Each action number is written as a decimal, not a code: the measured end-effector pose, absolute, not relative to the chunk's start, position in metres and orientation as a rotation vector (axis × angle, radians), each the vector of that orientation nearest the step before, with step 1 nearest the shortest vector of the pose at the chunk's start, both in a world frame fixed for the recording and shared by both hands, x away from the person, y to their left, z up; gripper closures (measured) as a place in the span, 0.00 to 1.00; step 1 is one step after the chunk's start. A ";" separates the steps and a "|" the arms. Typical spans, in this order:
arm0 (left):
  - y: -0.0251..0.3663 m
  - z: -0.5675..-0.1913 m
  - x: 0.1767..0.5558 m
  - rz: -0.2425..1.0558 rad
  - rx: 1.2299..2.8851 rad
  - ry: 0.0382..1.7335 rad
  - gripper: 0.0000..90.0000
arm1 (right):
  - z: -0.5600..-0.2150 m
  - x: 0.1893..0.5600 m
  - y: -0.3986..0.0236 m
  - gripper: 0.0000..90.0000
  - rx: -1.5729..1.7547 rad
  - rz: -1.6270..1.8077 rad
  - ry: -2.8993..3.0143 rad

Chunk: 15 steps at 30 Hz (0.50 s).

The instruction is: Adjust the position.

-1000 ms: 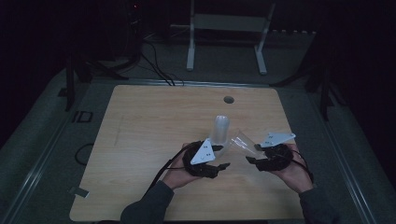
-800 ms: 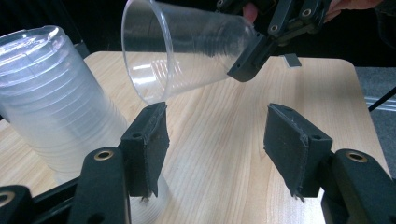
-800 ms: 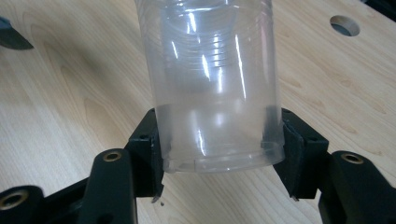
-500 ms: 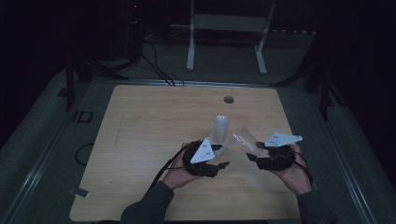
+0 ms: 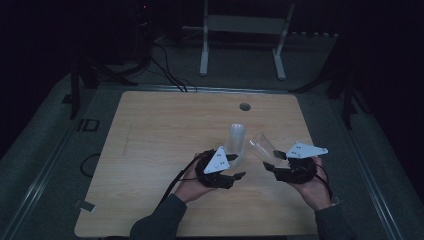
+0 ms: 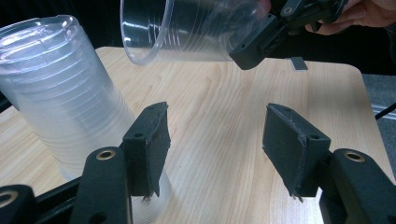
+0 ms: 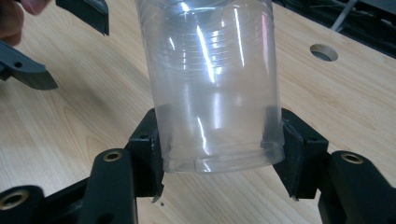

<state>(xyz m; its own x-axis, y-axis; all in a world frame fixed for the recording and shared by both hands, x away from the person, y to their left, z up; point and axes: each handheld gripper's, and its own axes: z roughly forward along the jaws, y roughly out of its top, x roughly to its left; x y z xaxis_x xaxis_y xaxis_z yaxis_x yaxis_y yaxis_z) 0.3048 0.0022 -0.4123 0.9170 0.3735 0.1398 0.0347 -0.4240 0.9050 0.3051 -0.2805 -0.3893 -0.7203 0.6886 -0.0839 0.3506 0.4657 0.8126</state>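
Wooden table point(image 5: 150, 150), hole point(image 5: 244, 106) at far edge. Stack of clear cups point(image 5: 235, 142) upright near centre. Left gripper point(image 5: 230, 167) just beside stack. Right gripper point(image 5: 272, 161) holds single clear cup point(image 5: 261, 146), tilted twd stack.

A dim room, grey floor point(image 5: 45, 130), white metal frame point(image 5: 243, 30) behind the wooden table point(image 5: 160, 130).

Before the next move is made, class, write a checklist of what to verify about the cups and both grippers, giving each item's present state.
1. Right gripper fingers clamp the loose cup at its base: ok.
2. Loose cup lifted off the table: ok.
3. Stack of cups standing on the table: ok.
4. Left gripper fingers around the stack: not ok; nothing is between them and the stack is beside them.
5. Loose cup is a single cup: cannot tell.
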 end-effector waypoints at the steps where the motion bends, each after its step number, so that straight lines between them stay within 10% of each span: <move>1: 0.002 -0.412 0.305 0.386 1.981 0.297 0.45 | -0.389 0.305 -0.281 0.47 0.874 1.155 2.311; 15: 0.003 -0.412 0.307 0.374 1.978 0.303 0.45 | -0.392 0.302 -0.282 0.47 0.891 1.213 2.267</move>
<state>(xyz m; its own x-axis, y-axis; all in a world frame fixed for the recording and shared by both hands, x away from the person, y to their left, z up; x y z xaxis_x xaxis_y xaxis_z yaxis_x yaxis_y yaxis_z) 0.3067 0.0031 -0.4124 0.9190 0.3738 0.1255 0.0452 -0.4162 0.9082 0.3022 -0.2825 -0.3920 -0.7074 0.7042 -0.0610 0.3400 0.4147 0.8441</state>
